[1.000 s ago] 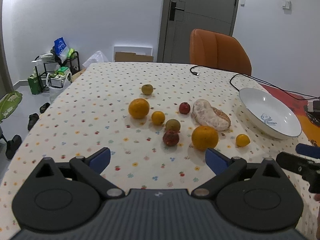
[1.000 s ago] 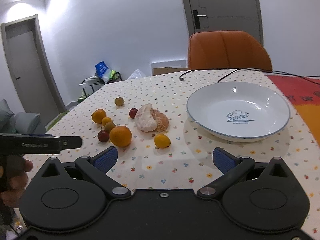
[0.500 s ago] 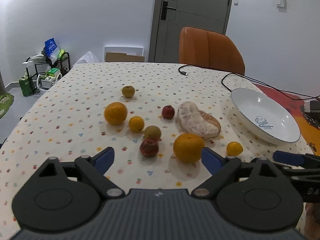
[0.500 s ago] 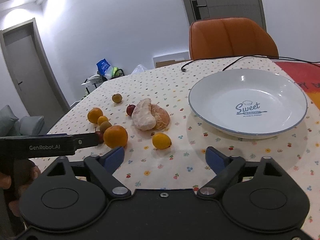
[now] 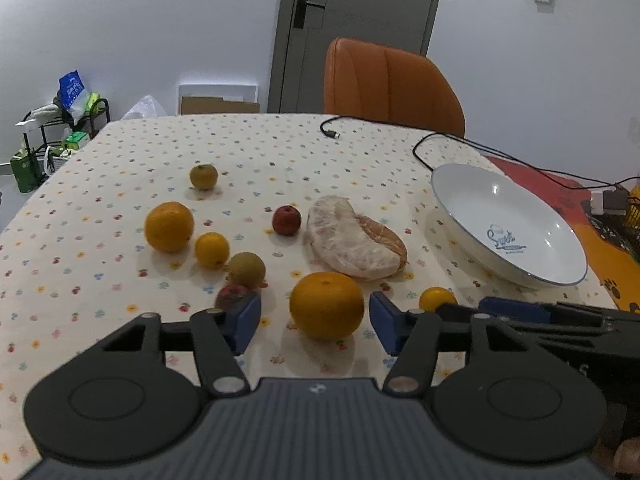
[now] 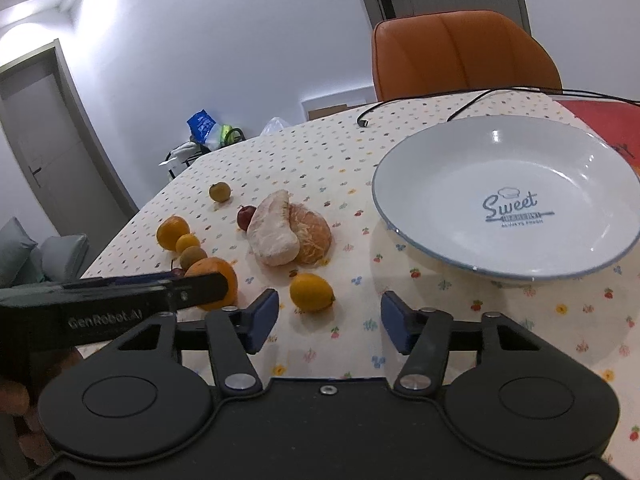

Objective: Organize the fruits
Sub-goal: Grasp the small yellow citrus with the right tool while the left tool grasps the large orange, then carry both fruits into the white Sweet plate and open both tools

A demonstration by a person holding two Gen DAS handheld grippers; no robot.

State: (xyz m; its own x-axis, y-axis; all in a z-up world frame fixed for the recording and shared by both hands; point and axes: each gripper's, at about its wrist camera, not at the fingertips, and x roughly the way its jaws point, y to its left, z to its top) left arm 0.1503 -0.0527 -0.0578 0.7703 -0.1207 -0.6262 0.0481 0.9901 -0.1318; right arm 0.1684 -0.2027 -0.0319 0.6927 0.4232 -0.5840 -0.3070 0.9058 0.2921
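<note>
Two tools, both wide open, holding nothing; our left tool (image 5: 315, 320) frames the big orange (image 5: 327, 305); only our right tool (image 6: 326, 322) view shows "Sweet" on the plate (image 6: 508, 204) plainly.

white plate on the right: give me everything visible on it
The white plate is a round, shallow, glossy dish that looks ceramic, with a thin blue-grey rim line. Blue print in its well reads "Sweet" under a small chef-hat mark, with smaller lettering below. It sits upright and flat on the floral tablecloth, holding no fruit. Nothing touches it: the peeled citrus and small yellow fruit lie apart to its left, and a black cable runs behind it.
</note>
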